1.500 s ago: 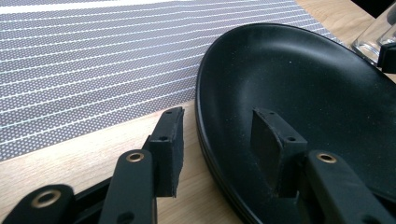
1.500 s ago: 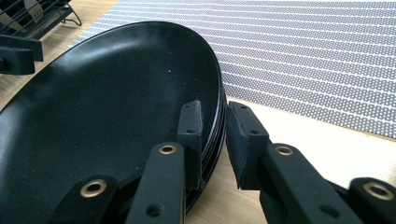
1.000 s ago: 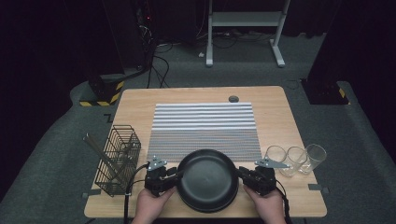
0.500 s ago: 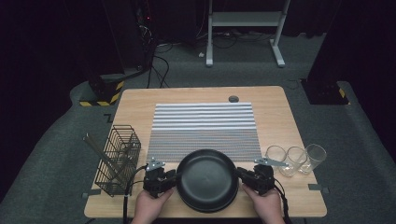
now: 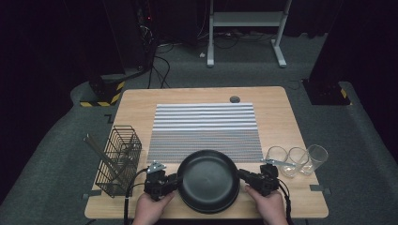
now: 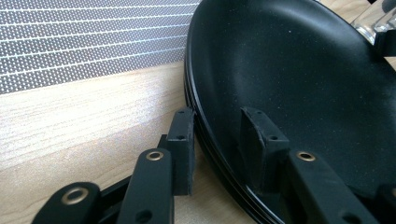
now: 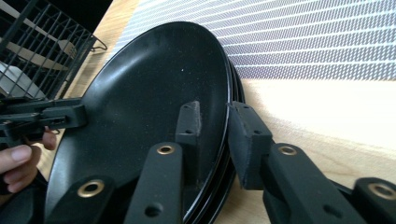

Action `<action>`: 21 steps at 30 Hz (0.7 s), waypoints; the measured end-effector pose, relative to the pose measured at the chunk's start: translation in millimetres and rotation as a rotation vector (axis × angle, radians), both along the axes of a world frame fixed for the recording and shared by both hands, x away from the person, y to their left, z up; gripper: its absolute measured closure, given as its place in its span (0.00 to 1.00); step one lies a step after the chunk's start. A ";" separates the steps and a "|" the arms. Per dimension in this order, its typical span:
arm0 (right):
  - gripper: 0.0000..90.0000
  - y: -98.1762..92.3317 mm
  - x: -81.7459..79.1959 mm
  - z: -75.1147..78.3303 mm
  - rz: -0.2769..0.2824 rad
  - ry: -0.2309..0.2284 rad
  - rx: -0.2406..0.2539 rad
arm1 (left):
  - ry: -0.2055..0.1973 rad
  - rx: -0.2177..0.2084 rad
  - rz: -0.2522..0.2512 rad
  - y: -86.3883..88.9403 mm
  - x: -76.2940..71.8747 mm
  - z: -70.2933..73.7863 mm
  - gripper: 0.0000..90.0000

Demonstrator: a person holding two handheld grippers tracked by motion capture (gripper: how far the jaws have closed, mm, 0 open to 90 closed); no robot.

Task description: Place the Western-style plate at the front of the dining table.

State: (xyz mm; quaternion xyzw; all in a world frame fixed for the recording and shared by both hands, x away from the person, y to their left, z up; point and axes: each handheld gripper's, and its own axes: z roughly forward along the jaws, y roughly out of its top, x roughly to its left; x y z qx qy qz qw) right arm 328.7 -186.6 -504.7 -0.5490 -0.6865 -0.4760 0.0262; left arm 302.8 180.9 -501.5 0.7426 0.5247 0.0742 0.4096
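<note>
A stack of black plates (image 5: 208, 180) lies at the table's front edge, between both hands. My left gripper (image 5: 177, 179) straddles its left rim. In the left gripper view one jaw sits outside the rim and the other inside the top plate (image 6: 289, 70); the left gripper (image 6: 219, 119) has just been closing and its pads press the stack. My right gripper (image 5: 241, 176) holds the opposite rim. In the right gripper view the right gripper (image 7: 215, 112) has the plates' (image 7: 154, 93) rim between its jaws, which have just been opening slightly but still touch the rim.
A black wire basket (image 5: 117, 159) with utensils stands left of the plates. Three clear glasses (image 5: 295, 159) stand in a row at the right. A grey striped mat (image 5: 206, 126) covers the middle of the wooden table (image 5: 136, 108). Dark floor surrounds it.
</note>
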 end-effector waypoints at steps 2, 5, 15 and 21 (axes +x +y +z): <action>0.81 0.7 0.2 -2.0 -0.003 0.013 0.012 | 0.005 -0.007 0.002 0.4 0.6 -0.1 0.73; 0.80 0.4 0.5 -1.9 -0.007 0.024 0.024 | 0.008 -0.016 0.006 0.9 0.8 -0.5 0.73; 0.76 0.3 1.7 1.3 -0.028 0.100 0.059 | 0.045 -0.063 0.025 3.5 0.7 -1.0 0.73; 0.79 0.1 1.6 1.2 -0.047 0.118 0.066 | 0.045 -0.066 0.033 3.2 0.2 -1.1 0.73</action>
